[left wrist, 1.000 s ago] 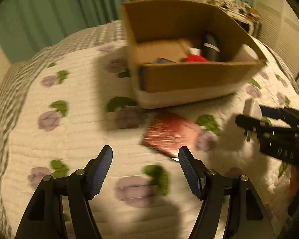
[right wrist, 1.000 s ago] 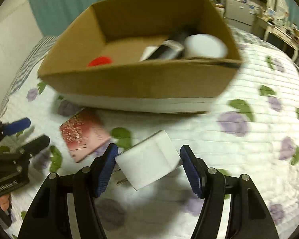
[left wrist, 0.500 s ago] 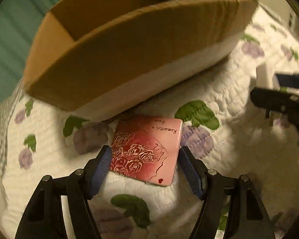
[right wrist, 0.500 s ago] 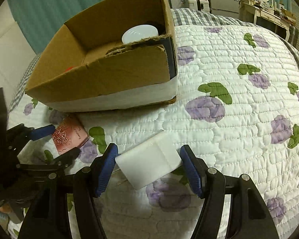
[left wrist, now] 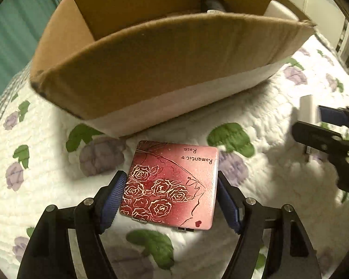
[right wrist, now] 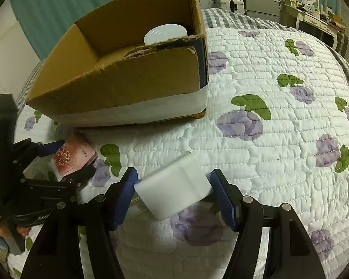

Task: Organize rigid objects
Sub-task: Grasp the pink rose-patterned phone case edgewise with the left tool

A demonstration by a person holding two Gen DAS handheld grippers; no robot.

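Note:
A red tin (left wrist: 172, 181) with a gold rose pattern lies flat on the quilt, just in front of the cardboard box (left wrist: 162, 69). My left gripper (left wrist: 171, 200) is open and straddles the tin, a blue pad close against each side edge. In the right wrist view the tin (right wrist: 74, 155) shows between the left gripper's (right wrist: 67, 160) fingers. My right gripper (right wrist: 173, 195) is shut on a white plug adapter (right wrist: 174, 186) and holds it above the quilt, right of the box's near corner. From the left wrist the right gripper (left wrist: 323, 127) appears at the right edge.
The box (right wrist: 128, 86) is open-topped and holds a white round lid (right wrist: 165, 33) and a dark item (left wrist: 214, 2). The floral quilt (right wrist: 279, 139) stretches bare to the right. Teal curtains hang behind, and desks and cabinets (right wrist: 263, 0) stand beyond the bed.
My left gripper has come down and forward over the red tin, which now sits between its fingers. The right gripper still holds the white adapter in about the same spot.

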